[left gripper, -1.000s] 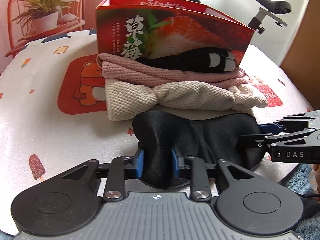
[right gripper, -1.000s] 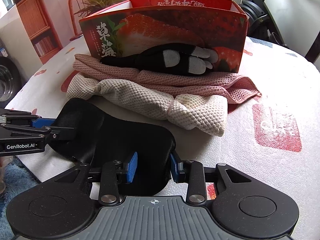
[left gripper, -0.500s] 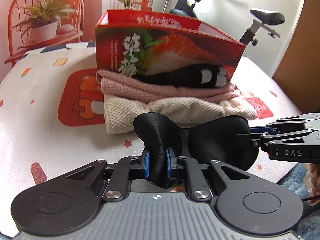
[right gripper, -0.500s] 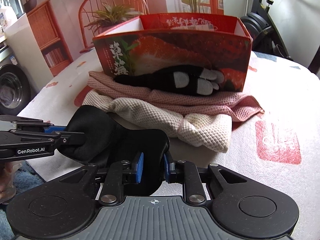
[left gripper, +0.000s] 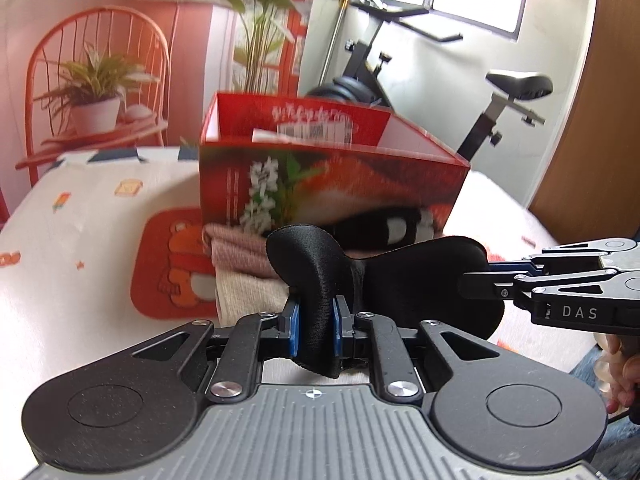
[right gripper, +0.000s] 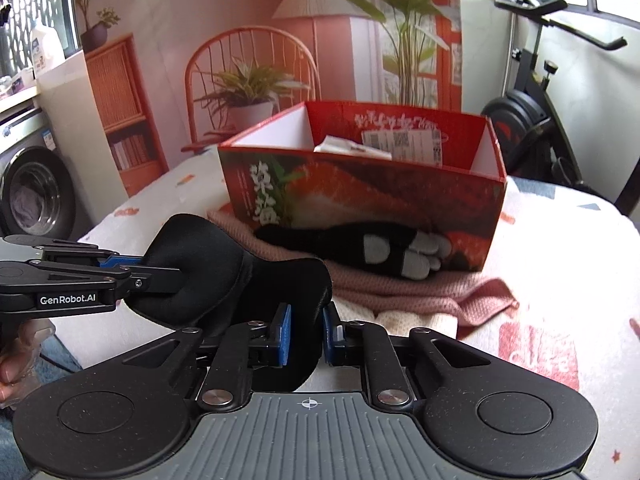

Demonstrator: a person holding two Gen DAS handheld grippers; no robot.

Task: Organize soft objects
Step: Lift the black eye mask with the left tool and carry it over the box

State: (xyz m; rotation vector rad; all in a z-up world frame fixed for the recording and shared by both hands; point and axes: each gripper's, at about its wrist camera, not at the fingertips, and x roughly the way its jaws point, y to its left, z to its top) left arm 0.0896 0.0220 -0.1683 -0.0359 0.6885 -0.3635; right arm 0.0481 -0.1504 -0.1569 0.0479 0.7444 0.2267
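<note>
A black eye mask (left gripper: 384, 276) (right gripper: 224, 264) hangs in the air between both grippers. My left gripper (left gripper: 315, 330) is shut on its left lobe. My right gripper (right gripper: 306, 334) is shut on its right lobe and also shows in the left wrist view (left gripper: 474, 282). The left gripper also shows in the right wrist view (right gripper: 164, 274). Behind stands the open red strawberry box (left gripper: 332, 184) (right gripper: 360, 196). In front of it lie a black glove (right gripper: 372, 246), a pink towel (right gripper: 412, 286) and a cream towel (left gripper: 248, 292).
The table has a white cloth with cartoon prints (left gripper: 80, 240). An exercise bike (left gripper: 480, 92) stands behind on the right. An orange chair with a potted plant (left gripper: 96, 108) stands behind on the left. A washing machine (right gripper: 28, 188) is at far left.
Both grippers closed on the eye mask and lifted it off the table. The mask now hangs higher, level with the box front.
</note>
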